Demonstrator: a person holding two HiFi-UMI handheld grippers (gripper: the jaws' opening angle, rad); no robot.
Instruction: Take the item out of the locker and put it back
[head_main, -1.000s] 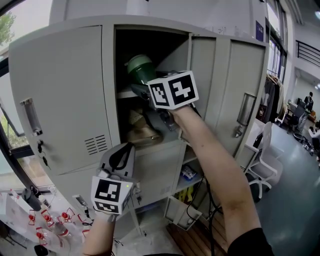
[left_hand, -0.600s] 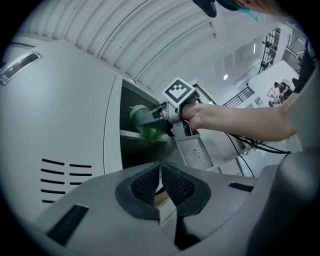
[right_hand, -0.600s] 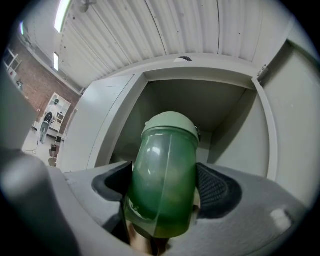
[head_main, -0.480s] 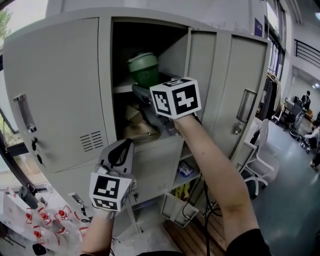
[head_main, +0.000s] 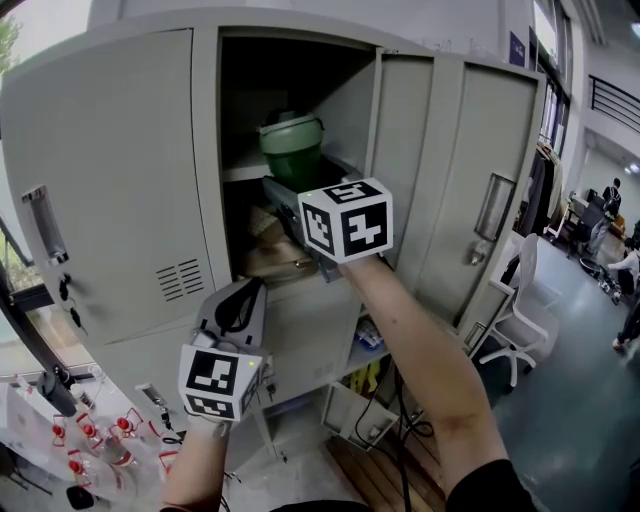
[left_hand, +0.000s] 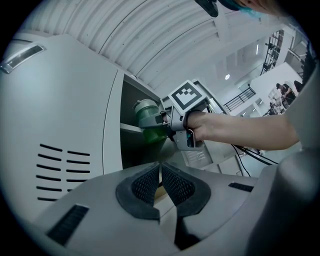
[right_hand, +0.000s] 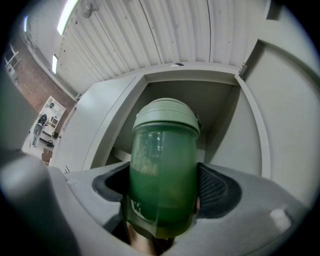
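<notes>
A green translucent cup with a pale green lid (head_main: 292, 148) sits between the pads of my right gripper (head_main: 295, 190), which is shut on its body. In the head view it hangs at the mouth of the open grey locker (head_main: 400, 170), level with the inner shelf (head_main: 243, 172). The right gripper view shows the cup (right_hand: 162, 180) upright between both pads (right_hand: 216, 189), filling the right gripper (right_hand: 162, 192). My left gripper (head_main: 235, 312) stays low in front of the shut locker door, jaws shut and empty. In its own view the left gripper (left_hand: 160, 181) looks up at the cup (left_hand: 147, 120).
Brown things (head_main: 270, 258) lie below the shelf in the same compartment. The open door (head_main: 400, 160) stands to the right of my right arm. A lower compartment (head_main: 372, 345) holds small items. A white chair (head_main: 520, 320) is at right, red-capped bottles (head_main: 90, 440) at bottom left.
My right gripper with the green cup has sunk a little at the locker's mouth. The left gripper has stayed where it was.
</notes>
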